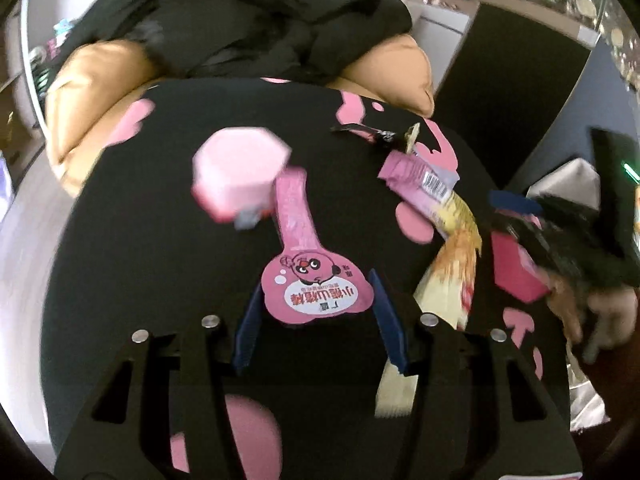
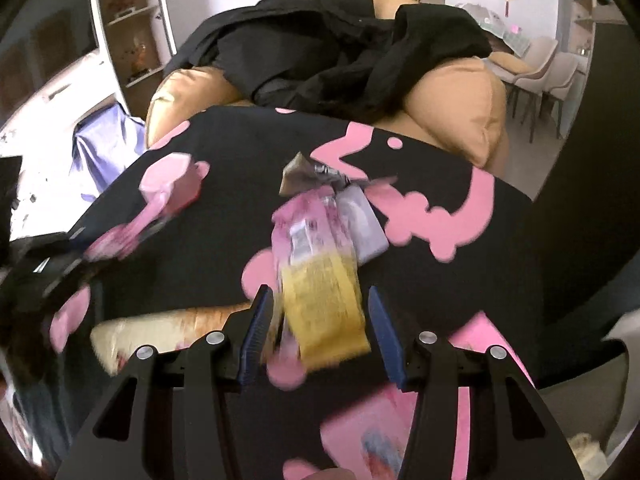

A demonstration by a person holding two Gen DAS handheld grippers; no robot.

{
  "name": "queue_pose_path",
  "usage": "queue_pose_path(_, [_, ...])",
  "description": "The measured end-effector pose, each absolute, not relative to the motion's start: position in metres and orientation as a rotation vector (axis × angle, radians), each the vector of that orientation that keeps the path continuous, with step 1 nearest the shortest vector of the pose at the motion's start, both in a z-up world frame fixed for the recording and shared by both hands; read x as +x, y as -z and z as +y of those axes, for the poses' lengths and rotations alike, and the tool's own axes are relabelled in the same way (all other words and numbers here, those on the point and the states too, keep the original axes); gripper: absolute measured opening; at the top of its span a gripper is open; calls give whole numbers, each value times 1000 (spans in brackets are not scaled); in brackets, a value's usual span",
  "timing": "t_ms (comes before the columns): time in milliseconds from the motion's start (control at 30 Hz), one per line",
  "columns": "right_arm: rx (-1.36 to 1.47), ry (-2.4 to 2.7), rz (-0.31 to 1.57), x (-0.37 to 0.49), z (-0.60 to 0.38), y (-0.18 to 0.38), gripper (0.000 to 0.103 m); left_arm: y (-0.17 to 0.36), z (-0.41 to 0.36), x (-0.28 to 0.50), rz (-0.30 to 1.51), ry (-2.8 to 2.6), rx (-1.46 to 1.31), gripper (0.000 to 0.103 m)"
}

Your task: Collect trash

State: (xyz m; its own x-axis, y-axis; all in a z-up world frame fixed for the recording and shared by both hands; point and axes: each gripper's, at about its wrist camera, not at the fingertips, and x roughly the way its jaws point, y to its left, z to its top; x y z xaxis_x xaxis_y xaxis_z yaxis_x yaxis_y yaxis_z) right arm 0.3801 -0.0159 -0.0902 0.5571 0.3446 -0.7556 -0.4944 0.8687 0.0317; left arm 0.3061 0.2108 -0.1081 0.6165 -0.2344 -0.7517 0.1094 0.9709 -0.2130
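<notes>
One pink wrapper (image 1: 316, 280) between left jaws; four others.

Black cloth (image 1: 160, 240) w/ pink blotches; pink lollipop wrapper (image 1: 316, 286), pink-yellow snack pack (image 2: 320, 280), tan sofa (image 2: 460, 112).

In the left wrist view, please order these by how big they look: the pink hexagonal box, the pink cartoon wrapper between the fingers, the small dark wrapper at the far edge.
1. Pink cartoon wrapper, though nearness to the camera enlarges it.
2. Pink hexagonal box, close to the first; the order is unsure.
3. Small dark wrapper, clearly smallest.
</notes>
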Motion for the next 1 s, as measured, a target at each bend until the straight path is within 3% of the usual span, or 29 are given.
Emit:
queue_pose_path(333, [-358,-454,884,412,35,106,47,117,240,244,848,159,-247,49])
queue_pose_path(400, [-389,-465,886,407,38,109,30,118,245,239,842,152,-269,49])
queue_pose_path(500, [-400,-487,863,391,37,104,25,118,250,233,834,151,-302,49])
queue_pose_path(1000, [-203,-509,701,297,-29,35,25,110,233,208,820,184,-341,49])
